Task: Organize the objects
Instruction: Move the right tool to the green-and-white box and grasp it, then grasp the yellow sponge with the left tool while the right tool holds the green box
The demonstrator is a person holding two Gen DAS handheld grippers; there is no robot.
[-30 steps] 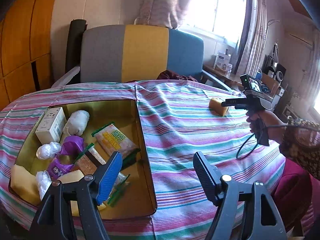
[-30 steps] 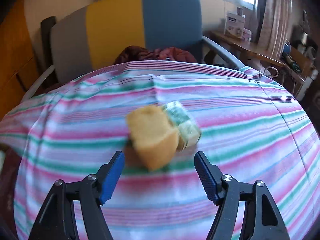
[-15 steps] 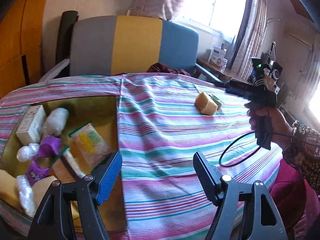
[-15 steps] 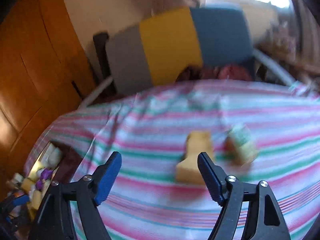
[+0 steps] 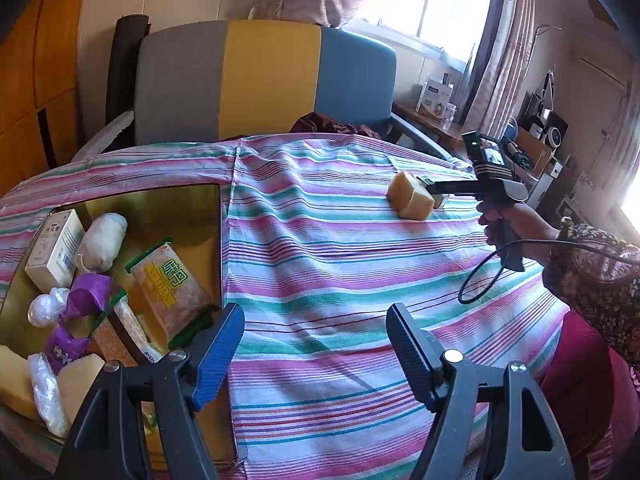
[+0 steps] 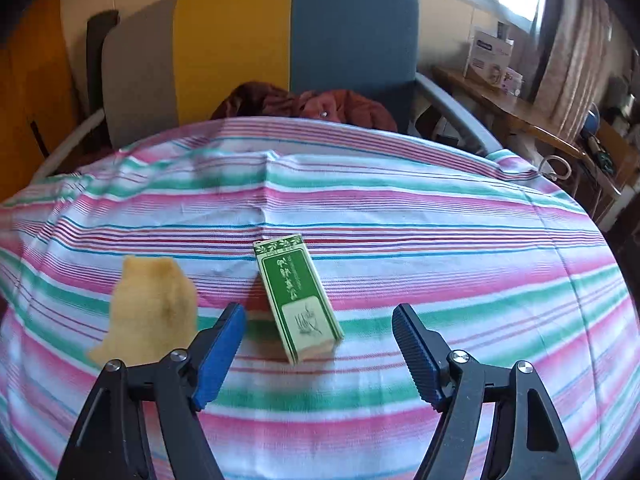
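Observation:
A green box [image 6: 298, 296] lies flat on the striped tablecloth, just ahead of my open, empty right gripper [image 6: 318, 344]. A yellow sponge block [image 6: 154, 312] sits to its left, beside the left finger. In the left wrist view the sponge [image 5: 410, 200] lies far right, with the right gripper [image 5: 448, 189] reaching over the box behind it. My left gripper [image 5: 314, 344] is open and empty above the cloth, right of a gold tray [image 5: 168, 204] holding packets, a white box and wrapped items.
A grey, yellow and blue chair [image 5: 268, 80] stands behind the table with a dark red cloth [image 6: 304, 102] on its seat. A wooden side table [image 6: 532, 120] with boxes stands at the right. A cable [image 5: 480, 276] hangs from the right gripper.
The right gripper swung back to the right and closer, so the green box now lies between its fingers and the sponge at the left. The left view shifted slightly right.

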